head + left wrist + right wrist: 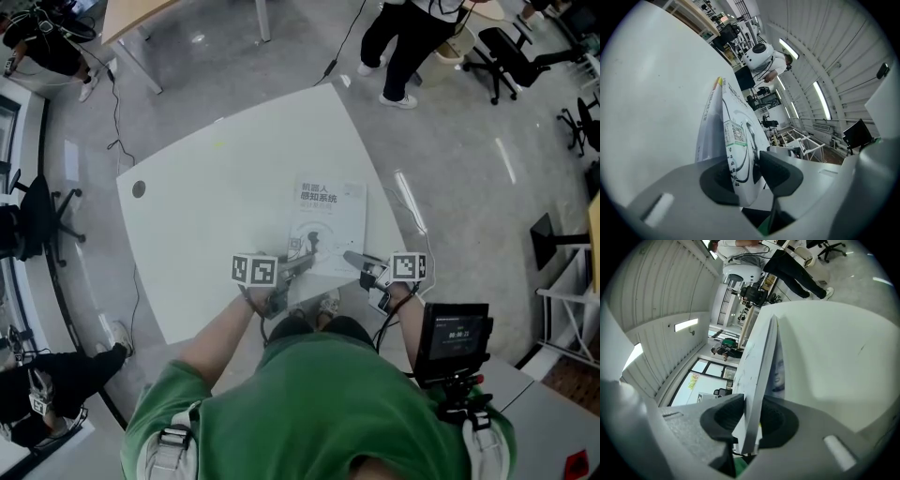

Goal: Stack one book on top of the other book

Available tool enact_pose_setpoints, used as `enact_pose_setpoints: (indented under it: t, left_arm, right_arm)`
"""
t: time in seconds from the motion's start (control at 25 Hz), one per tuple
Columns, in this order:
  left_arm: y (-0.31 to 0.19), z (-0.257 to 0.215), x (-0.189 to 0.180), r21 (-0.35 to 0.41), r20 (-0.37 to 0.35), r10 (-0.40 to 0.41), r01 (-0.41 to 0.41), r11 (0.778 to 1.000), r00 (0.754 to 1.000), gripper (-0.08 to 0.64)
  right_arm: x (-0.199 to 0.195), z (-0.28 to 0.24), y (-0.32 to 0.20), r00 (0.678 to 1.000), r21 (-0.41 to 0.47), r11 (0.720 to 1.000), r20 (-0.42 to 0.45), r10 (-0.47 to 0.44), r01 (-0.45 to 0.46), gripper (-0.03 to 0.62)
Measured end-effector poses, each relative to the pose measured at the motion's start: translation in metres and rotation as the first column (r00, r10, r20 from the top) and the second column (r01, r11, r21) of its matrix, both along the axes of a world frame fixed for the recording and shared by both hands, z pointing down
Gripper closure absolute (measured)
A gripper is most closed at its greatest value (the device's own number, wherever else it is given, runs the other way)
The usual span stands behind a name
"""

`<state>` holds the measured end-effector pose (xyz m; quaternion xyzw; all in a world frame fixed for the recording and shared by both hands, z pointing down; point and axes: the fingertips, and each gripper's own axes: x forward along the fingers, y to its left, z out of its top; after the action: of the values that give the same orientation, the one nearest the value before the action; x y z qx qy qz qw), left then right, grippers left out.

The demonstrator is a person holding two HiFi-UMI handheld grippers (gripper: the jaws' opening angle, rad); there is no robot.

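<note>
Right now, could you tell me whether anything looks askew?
Slightly: the top book, its near edge between the jaws of the left gripper and right gripper, is tilted above the lower book, not flat.

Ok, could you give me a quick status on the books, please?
Left gripper open, jaws either side of top book. Right gripper shut on it. Top book over bottom book. Nothing blocking.

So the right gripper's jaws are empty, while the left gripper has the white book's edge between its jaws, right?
Not quite. The right gripper is not empty: the right gripper view shows its jaws closed on the edge of the white book. The left gripper does have the book's edge between its jaws.
</note>
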<state>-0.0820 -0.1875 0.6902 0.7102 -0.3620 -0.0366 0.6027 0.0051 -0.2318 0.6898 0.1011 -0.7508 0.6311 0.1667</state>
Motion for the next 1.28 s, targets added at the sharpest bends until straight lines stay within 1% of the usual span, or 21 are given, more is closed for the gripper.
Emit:
enact_pose_setpoints:
  t: [0.08,0.12,0.16,0.2,0.24,0.28,0.32,0.6,0.88,1.08,1.28]
  left_arm:
    - [0.002,0.004,0.001,-0.031,0.006,0.007,-0.007,0.999,1.000,0.428]
    - [0.004,0.006,0.001,-0.046,0.022,0.018,-0.017,0.999,1.000,0.427]
    - [0.005,0.010,0.001,-0.058,0.054,0.039,-0.036,0.998,0.998,0.426]
    - [0.006,0.014,0.001,-0.067,0.102,0.072,-0.065,0.996,0.992,0.448]
    - [0.007,0.017,0.000,-0.070,0.153,0.108,-0.098,0.993,0.982,0.448]
    - [0.007,0.019,0.000,-0.071,0.190,0.134,-0.123,0.990,0.973,0.448]
    - [0.008,0.019,0.000,-0.071,0.208,0.148,-0.136,0.988,0.967,0.448]
    - [0.007,0.018,0.001,-0.077,0.235,0.145,-0.130,0.988,0.961,0.445]
    - [0.002,0.019,0.002,-0.077,0.267,0.138,-0.122,0.990,0.954,0.442]
    - [0.001,0.020,0.001,-0.083,0.293,0.140,-0.120,0.989,0.946,0.442]
    - [0.001,0.019,0.004,-0.068,0.338,0.148,-0.133,0.989,0.929,0.439]
  right_arm:
    - [0.000,0.002,0.002,1.000,-0.012,1.000,-0.016,-0.008,0.008,0.503]
    - [0.001,0.004,0.003,0.999,-0.016,1.000,-0.030,-0.014,0.013,0.503]
    - [0.001,0.006,0.004,0.998,-0.010,1.000,-0.049,-0.026,0.026,0.503]
    - [0.000,0.009,0.006,0.996,0.006,0.999,-0.076,-0.046,0.047,0.519]
    - [-0.001,0.012,0.007,0.992,0.023,0.997,-0.109,-0.068,0.071,0.522]
    - [-0.002,0.015,0.008,0.987,0.033,0.996,-0.136,-0.083,0.088,0.522]
    - [-0.003,0.016,0.008,0.984,0.036,0.995,-0.151,-0.090,0.097,0.522]
    - [-0.002,0.012,0.007,0.979,0.054,0.993,-0.180,-0.094,0.105,0.520]
    - [-0.002,0.010,0.002,0.974,0.093,0.989,-0.205,-0.095,0.116,0.518]
    - [-0.003,0.014,-0.001,0.961,0.120,0.983,-0.258,-0.103,0.138,0.506]
    - [-0.001,0.015,0.002,0.940,0.165,0.970,-0.320,-0.120,0.181,0.486]
